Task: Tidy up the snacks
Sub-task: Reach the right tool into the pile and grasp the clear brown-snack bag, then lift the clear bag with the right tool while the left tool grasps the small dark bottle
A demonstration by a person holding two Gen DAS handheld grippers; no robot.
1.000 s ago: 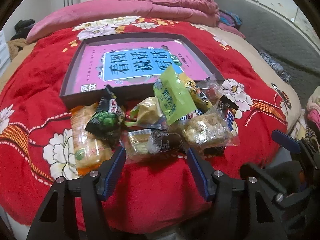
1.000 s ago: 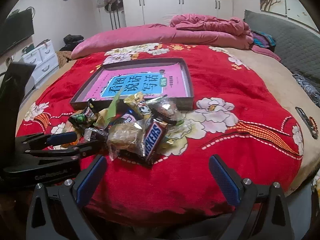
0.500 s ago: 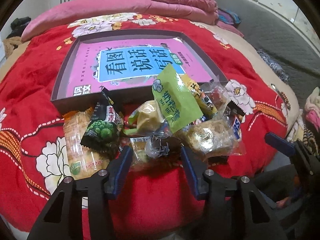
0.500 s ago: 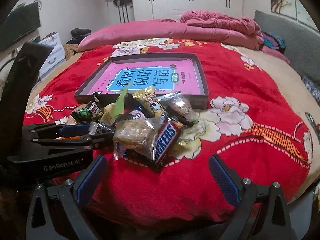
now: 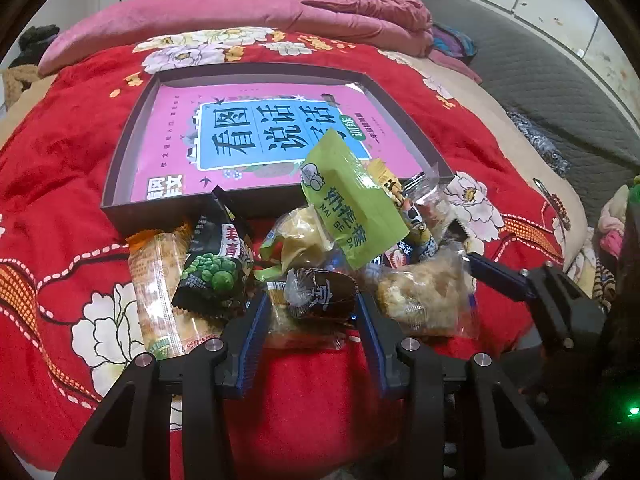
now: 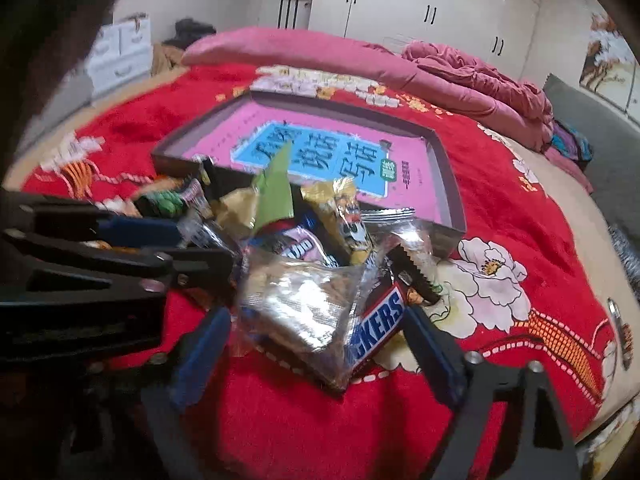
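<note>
A heap of wrapped snacks lies on the red bed cover in front of a dark tray [image 5: 120, 184] that holds a pink book. My left gripper [image 5: 311, 300] is closing on a dark brown snack [image 5: 320, 294] lying on a clear packet, and both pads touch the wrappers. My right gripper [image 6: 318, 314] is also closing. A clear pastry packet [image 6: 304, 308] and a Snickers bar [image 6: 376, 320] sit between its fingers, with small gaps at the pads. The left gripper [image 6: 140, 232] shows at the left of the right wrist view.
A green packet [image 5: 352, 208], a black pea packet [image 5: 216, 264], an orange-ended clear packet [image 5: 160, 292] and a yellow packet [image 5: 300, 236] lie in the heap. Pink bedding [image 5: 320, 4] is piled behind the tray [image 6: 452, 200]. The bed edge falls away below both grippers.
The left jaws have narrowed around the dark brown snack. The right gripper moved in to the heap, rolled, and its jaws narrowed around the pastry packet and the Snickers bar.
</note>
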